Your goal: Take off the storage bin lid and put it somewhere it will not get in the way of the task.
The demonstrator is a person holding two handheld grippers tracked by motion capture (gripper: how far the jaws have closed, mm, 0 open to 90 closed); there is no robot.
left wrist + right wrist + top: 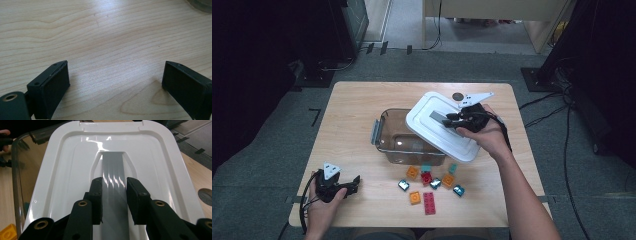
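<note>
Black matte jaws of right gripper [114, 195] clenched on grey ribbed handle [113, 172] of glossy white plastic lid [62, 182]. No writing legible. Lid tilted over clear rectangular container [397, 137], resting on its rim toward 3 o'clock. Left gripper [115, 82] released, jaws wide over pale wood-grain table [105, 32] at 7 o'clock. Coloured toy bricks [430, 183] lay at 6 o'clock of container.

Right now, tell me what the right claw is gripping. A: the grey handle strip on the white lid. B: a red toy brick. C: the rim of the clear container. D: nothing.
A: in the right gripper view the right claw has its pads on both sides of the grey handle strip of the white lid, held tilted over the clear container.
</note>
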